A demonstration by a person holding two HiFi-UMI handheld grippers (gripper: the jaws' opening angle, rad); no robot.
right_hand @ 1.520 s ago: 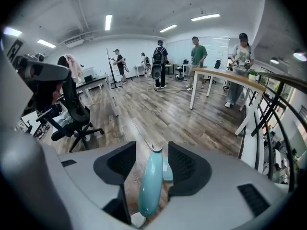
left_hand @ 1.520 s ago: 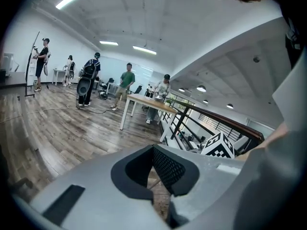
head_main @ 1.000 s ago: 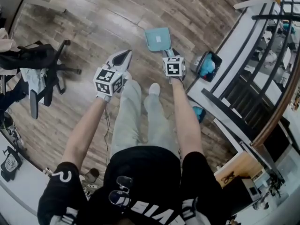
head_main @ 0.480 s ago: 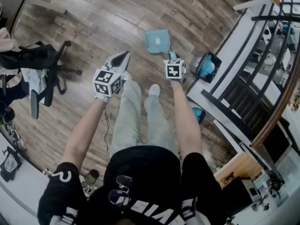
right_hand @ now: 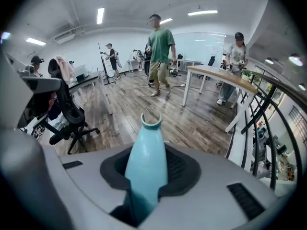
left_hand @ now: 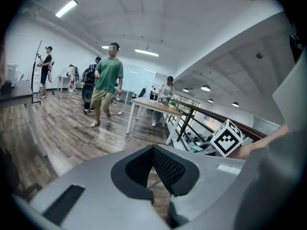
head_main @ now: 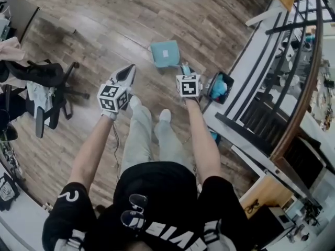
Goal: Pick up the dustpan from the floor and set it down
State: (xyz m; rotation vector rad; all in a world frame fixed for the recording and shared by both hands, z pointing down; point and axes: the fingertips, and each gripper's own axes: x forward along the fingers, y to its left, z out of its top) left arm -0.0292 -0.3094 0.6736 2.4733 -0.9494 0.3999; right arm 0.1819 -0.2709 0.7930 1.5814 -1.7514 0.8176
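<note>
One dustpan (head_main: pixel 164 53), two grippers (head_main: pixel 125 75) (head_main: pixel 184 68) (one per hand), one black office chair (head_main: pixel 42 73).

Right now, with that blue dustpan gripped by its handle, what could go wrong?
The right gripper clamps only the handle, so the dustpan could twist or slip loose. The railing stands close on that side; a swing might strike it. A person in a green shirt is walking across the floor ahead.
</note>
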